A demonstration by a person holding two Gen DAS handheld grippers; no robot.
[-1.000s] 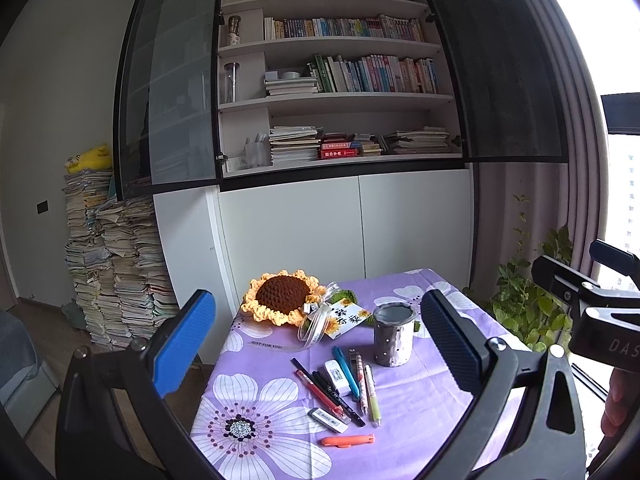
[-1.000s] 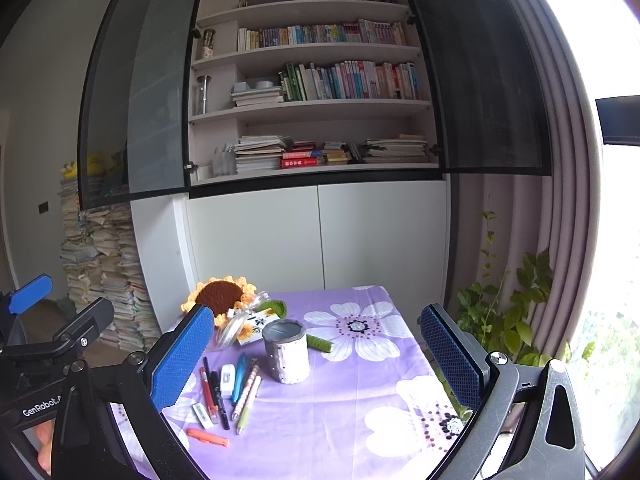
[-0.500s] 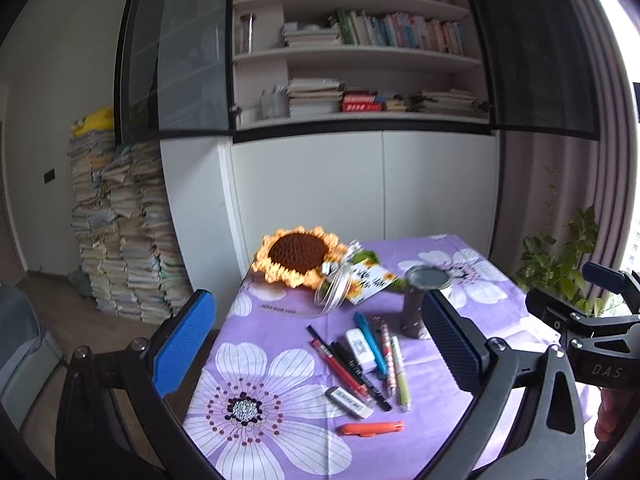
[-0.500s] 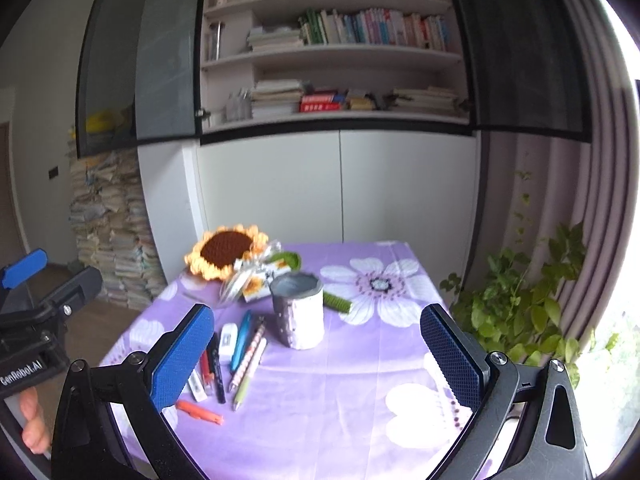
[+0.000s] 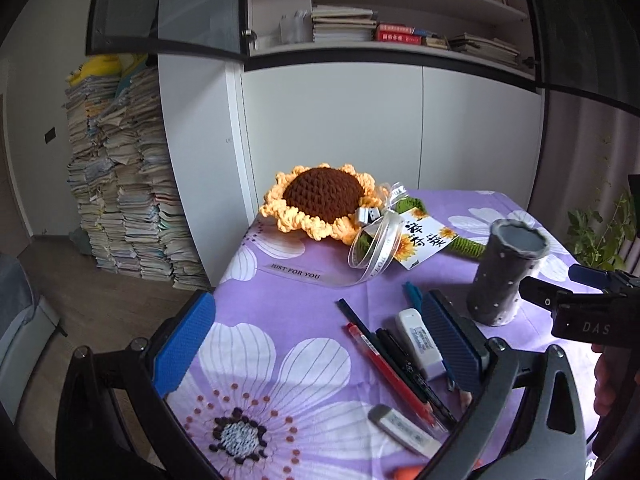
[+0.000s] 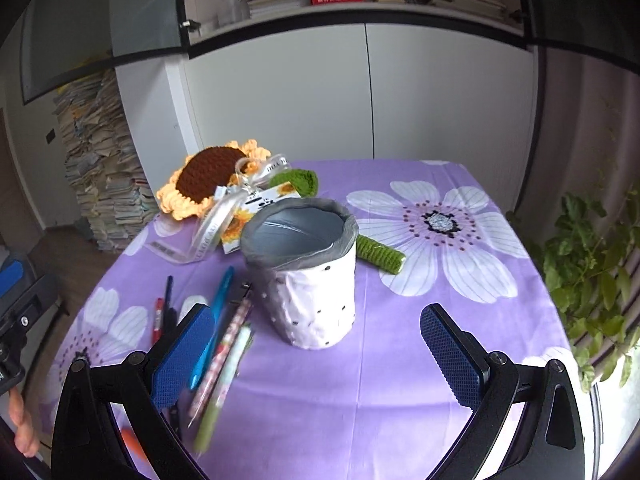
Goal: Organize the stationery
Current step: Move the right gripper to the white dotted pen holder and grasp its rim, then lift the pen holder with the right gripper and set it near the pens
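Left tongs (image 5: 320,344) spread wide, holding nothing, hovering over the near left part of the counter (image 5: 280,304), which has a purple flower cloth. Right tongs (image 6: 316,356) also wide apart and empty, low over the counter with the pen cup (image 6: 306,276) just ahead between the pads. Nearest in left view: an orange item (image 5: 408,471) at the bottom edge, mostly hidden, then a grey eraser (image 5: 404,429). Past it a red pen (image 5: 388,368), black pens (image 5: 404,364) and a white correction tape (image 5: 420,340) lie side by side, close together, all left of the cup. Blue pen (image 6: 214,322), a patterned pink pen (image 6: 228,340) and a green pen (image 6: 224,384) lie beside the cup's left, partly behind the right tongs' left pad. Cup stands upright, grey rim, white spotted wall, looks empty inside. Behind it a crochet sunflower (image 5: 320,200) with ribbon and a card (image 5: 420,242) lies on the counter, green stem running past the cup. Far back: white cabinet (image 6: 360,92), bookshelf (image 5: 400,12) above, paper stacks (image 5: 120,184) on the floor left, plant (image 6: 592,256) right.
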